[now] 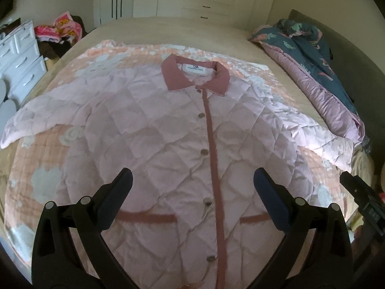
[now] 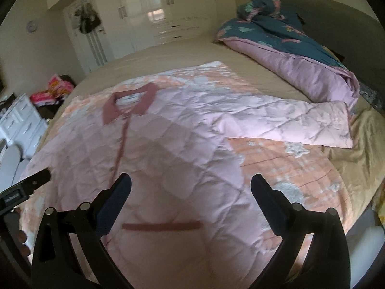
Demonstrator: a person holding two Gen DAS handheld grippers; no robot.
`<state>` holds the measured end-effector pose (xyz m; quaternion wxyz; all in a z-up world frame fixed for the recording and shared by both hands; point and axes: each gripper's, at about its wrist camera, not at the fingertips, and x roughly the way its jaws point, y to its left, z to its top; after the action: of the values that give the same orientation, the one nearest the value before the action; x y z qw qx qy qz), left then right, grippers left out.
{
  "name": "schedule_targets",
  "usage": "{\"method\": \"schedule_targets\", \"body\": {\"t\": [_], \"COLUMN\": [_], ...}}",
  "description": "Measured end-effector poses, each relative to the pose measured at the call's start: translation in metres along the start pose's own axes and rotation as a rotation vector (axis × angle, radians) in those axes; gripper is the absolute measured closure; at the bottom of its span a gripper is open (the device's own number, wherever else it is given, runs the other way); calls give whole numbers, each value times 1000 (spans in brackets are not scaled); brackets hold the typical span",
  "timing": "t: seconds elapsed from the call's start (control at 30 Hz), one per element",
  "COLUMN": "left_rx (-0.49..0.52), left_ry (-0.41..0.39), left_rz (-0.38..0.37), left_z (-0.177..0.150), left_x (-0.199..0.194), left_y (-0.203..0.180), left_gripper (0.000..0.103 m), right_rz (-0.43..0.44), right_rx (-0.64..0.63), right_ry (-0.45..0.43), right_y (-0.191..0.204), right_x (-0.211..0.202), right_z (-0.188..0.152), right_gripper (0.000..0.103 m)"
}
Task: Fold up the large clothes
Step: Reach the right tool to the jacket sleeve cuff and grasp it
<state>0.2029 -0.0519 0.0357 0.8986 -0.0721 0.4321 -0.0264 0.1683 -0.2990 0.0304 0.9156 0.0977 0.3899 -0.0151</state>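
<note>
So there's a big pink quilted jacket laid out flat and face up on a peach floral blanket on the bed, buttoned down the front, with its dusty-rose collar at the far end from both tongs. The left gripper hangs over the lower front of the jacket, fingers spread wide with nothing between them, and the dark placket strip runs right up through the gap. The right gripper is spread wide and empty too, over the jacket's lower right side with a pocket trim band just below its tips. One sleeve stretches out ahead and to the right of the right tongs, the other sleeve ahead-left of the left tongs. A rumpled teal and mauve duvet sits well beyond, far right.
</note>
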Motion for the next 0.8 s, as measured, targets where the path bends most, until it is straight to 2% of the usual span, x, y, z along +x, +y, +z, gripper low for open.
{"method": "schedule_targets", "body": {"t": [0.3,0.47,0.57,0.8], "left_rx": [16,32,54,70], "left_ry": [56,68,70,78], "left_rz": [10,-9,11,-31], "left_z": [20,30,37,50], "left_x": [45,65,78,104], "left_y": [-12,-20,-28,-48], "left_gripper": [9,9,9,9], "right_rz": [-77,-111,-124,-206], "right_rx": [117,174,221,310], "right_ry": [9,6,18,32], "right_y": [-56,-86,-108,-155], "right_x": [39,57,70,100], "right_z": [21,29,31,34], "right_gripper": [4,4,4,4]}}
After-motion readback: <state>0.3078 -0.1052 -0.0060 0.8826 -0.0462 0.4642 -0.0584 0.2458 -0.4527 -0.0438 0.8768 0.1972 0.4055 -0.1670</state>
